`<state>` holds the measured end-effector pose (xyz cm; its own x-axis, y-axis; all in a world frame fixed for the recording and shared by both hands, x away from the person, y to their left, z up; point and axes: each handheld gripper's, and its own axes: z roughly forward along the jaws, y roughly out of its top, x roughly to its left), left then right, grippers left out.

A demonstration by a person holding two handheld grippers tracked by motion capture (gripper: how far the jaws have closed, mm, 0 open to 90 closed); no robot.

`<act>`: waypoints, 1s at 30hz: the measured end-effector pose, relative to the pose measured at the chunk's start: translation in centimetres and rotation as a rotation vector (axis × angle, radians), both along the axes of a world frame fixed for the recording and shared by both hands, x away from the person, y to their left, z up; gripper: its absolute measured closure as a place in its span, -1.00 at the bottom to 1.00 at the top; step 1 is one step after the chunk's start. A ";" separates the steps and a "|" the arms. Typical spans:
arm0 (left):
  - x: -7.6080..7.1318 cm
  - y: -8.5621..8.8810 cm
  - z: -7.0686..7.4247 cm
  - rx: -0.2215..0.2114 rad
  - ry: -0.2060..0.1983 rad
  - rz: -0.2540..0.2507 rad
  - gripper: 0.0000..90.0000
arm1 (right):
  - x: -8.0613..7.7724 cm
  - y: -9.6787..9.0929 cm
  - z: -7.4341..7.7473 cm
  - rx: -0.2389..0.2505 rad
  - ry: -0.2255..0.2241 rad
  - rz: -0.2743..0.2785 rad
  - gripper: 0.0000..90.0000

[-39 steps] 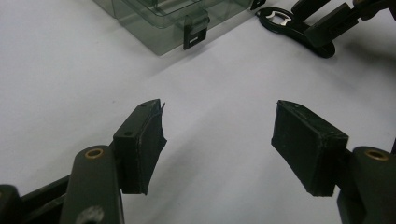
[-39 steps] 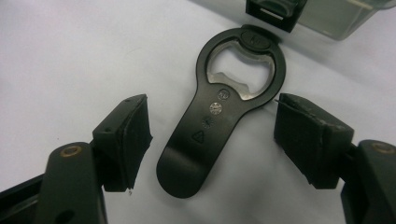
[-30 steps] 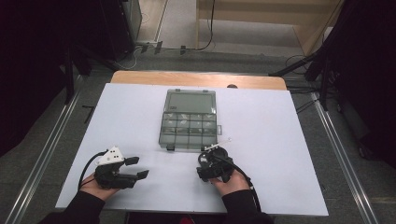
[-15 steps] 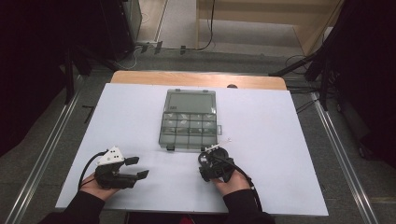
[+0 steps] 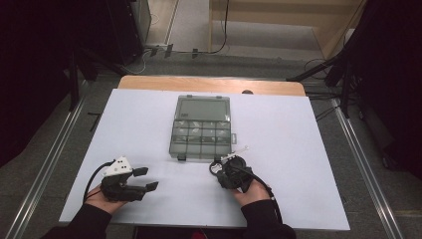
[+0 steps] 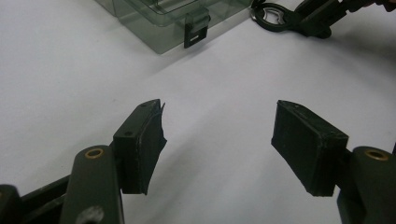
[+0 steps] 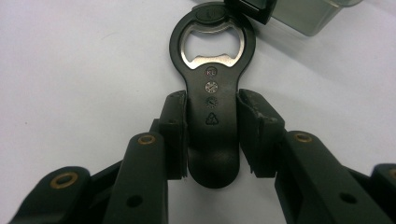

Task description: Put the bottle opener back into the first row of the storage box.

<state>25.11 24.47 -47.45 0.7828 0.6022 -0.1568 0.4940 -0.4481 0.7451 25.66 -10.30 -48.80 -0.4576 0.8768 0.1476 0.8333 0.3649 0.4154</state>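
Between the right hand-held gripper's [image 7: 212, 135] jaws: bottle opener [image 7: 212, 93].

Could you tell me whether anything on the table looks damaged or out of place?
Yes: the rubber pad on one finger of the open left claw looks torn, its top edge peeling away. The compartment box sits square, and the right claw has just been closing on the bottle opener.
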 end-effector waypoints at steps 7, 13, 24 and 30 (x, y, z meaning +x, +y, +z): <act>0.0 0.0 0.0 -0.001 0.001 0.000 -0.26 | 0.2 -0.4 0.0 0.010 -0.008 0.064 0.46; 0.0 0.0 0.0 -0.001 0.001 -0.001 -0.26 | 0.7 -1.2 -0.1 0.046 -0.008 0.141 0.46; 0.0 0.0 0.0 0.001 0.004 -0.001 -0.26 | 1.2 -2.5 1.7 0.166 -0.049 0.251 0.89; 0.0 0.0 0.0 0.002 0.006 0.001 -0.26 | 1.4 -3.0 1.3 0.172 -0.029 0.224 0.83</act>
